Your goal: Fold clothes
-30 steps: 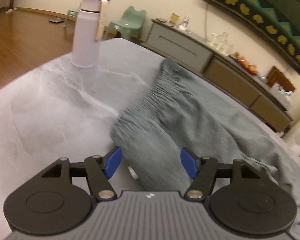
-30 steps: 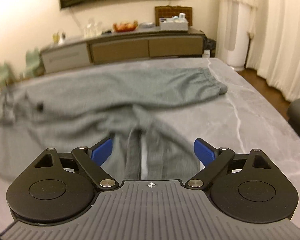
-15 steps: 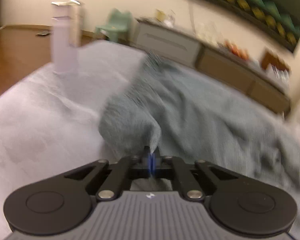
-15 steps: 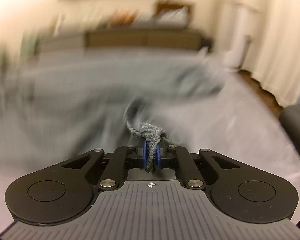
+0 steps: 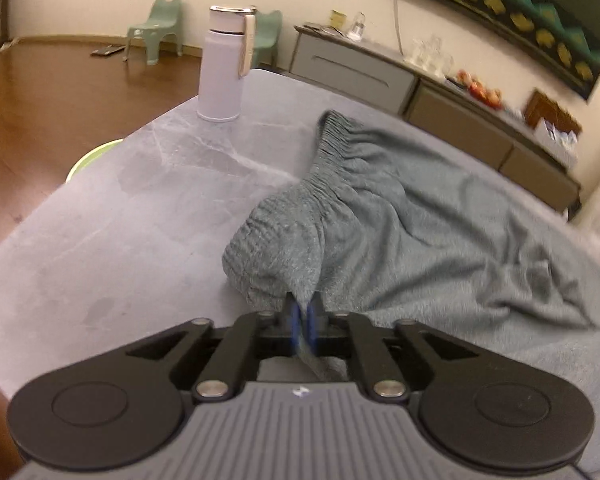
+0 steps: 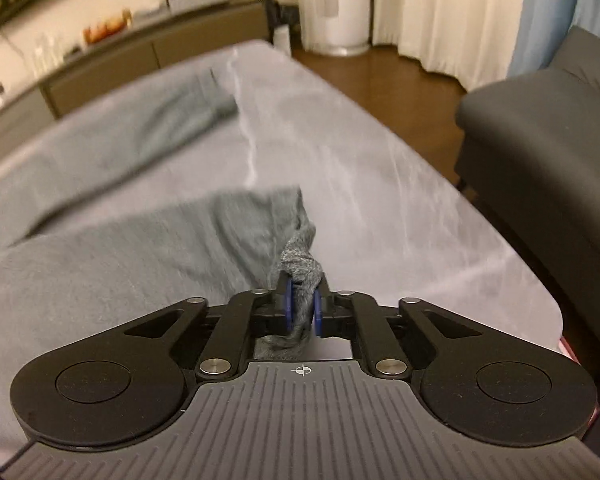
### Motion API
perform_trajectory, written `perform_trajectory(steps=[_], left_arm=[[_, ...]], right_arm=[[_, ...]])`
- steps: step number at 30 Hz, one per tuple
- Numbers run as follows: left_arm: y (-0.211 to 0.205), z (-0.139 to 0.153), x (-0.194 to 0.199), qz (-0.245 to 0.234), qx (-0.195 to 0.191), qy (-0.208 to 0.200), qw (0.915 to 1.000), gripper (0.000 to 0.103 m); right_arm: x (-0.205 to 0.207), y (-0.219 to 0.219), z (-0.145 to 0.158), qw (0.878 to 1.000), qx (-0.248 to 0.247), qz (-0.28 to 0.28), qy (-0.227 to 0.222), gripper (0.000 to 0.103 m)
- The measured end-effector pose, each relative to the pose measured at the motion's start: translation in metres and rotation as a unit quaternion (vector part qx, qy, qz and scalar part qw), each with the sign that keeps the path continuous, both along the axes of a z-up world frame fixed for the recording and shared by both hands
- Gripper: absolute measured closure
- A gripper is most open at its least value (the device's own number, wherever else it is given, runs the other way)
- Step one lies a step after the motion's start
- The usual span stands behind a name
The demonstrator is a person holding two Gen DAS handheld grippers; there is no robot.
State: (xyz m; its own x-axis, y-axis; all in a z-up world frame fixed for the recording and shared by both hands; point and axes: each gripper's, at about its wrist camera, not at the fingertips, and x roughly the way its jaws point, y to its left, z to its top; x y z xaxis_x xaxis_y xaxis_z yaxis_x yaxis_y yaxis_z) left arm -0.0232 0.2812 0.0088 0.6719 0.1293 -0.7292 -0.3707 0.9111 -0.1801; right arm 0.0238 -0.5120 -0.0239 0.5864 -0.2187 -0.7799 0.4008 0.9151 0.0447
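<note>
Grippers first: two of them, each tilted steeply down toward the table (image 5: 100, 240) from above its near edge. The left gripper (image 5: 303, 322) has its blue pads (image 5: 296, 322) nearly together with a thin fold of grey cloth pinched between them, and its jaws are easing apart slightly on that fold. The right gripper (image 6: 301, 308) is clamped on a thicker twisted bunch of the same cloth, its pads (image 6: 287, 306) pressed against either side of the wad, jaws likewise opening a little while the fabric sits between them.

One table, grey and marbled, fills both views. One garment lies on it: grey-green trousers (image 5: 420, 220), spread across the middle and far side. In the left wrist view the ribbed waistband (image 5: 328, 168) runs from far to near and bunches up into the left gripper's pads, so the cloth there is lifted off the surface. In the right wrist view one trouser leg (image 6: 160, 120) lies flat toward the far left, its cuff near the table's far edge, while the near leg rises in a twisted peak to the right gripper.

One white flask (image 5: 224, 64) stands upright at the far left corner of the table, well apart from the trousers. Two pale green chairs (image 5: 156, 28) stand on the wooden floor behind it. One dark sofa (image 6: 540, 128) sits to the right of the table.
</note>
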Motion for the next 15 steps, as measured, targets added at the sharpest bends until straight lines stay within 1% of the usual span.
perform_trajectory(steps=[1, 2, 3, 4, 5, 7, 9, 10, 11, 12, 13, 14, 15], left_arm=[[-0.001, 0.006, -0.003, 0.0, 0.014, -0.001, 0.9999, 0.081], [-0.002, 0.014, -0.006, 0.002, 0.031, -0.003, 0.9995, 0.076], [-0.005, 0.025, -0.009, 0.008, 0.052, -0.012, 0.9985, 0.072], [-0.011, 0.037, -0.01, 0.012, 0.072, -0.026, 0.997, 0.07], [-0.018, 0.047, -0.009, 0.011, 0.084, -0.04, 0.9956, 0.068], [-0.038, 0.061, -0.005, -0.011, 0.083, -0.064, 0.9944, 0.064], [-0.065, 0.058, 0.011, -0.069, 0.049, -0.067, 0.9941, 0.063], [-0.083, 0.051, 0.021, -0.099, 0.034, -0.059, 0.9928, 0.063], [-0.103, 0.041, 0.03, -0.124, 0.027, -0.046, 0.9908, 0.063], [-0.123, 0.029, 0.039, -0.145, 0.027, -0.033, 0.9885, 0.063], [-0.138, 0.017, 0.046, -0.161, 0.028, -0.021, 0.9863, 0.063], [-0.152, 0.005, 0.053, -0.174, 0.028, -0.009, 0.9842, 0.063], [-0.162, -0.006, 0.057, -0.181, 0.025, 0.0, 0.9831, 0.063]], right_arm=[[-0.002, 0.001, 0.0, 1.0, -0.011, 0.003, 0.004, 0.066], [-0.006, 0.001, 0.005, 0.999, -0.038, -0.007, 0.0, 0.048], [-0.009, 0.004, 0.014, 0.997, -0.073, -0.021, -0.016, 0.043], [-0.012, 0.01, 0.028, 0.994, -0.099, -0.03, -0.037, 0.041], [-0.016, 0.016, 0.041, 0.99, -0.123, -0.038, -0.059, 0.041], [-0.017, 0.04, 0.069, 0.986, -0.122, -0.016, -0.108, 0.041], [-0.001, 0.086, 0.087, 0.983, -0.105, 0.055, -0.138, 0.037], [0.007, 0.109, 0.095, 0.979, -0.095, 0.091, -0.153, 0.033], [0.021, 0.137, 0.096, 0.975, -0.078, 0.131, -0.161, 0.027], [0.039, 0.165, 0.093, 0.969, -0.051, 0.176, -0.165, 0.024], [0.058, 0.197, 0.089, 0.963, -0.031, 0.212, -0.16, 0.022], [0.076, 0.228, 0.085, 0.956, -0.012, 0.249, -0.154, 0.022], [0.094, 0.259, 0.077, 0.95, -0.003, 0.276, -0.145, 0.022]])
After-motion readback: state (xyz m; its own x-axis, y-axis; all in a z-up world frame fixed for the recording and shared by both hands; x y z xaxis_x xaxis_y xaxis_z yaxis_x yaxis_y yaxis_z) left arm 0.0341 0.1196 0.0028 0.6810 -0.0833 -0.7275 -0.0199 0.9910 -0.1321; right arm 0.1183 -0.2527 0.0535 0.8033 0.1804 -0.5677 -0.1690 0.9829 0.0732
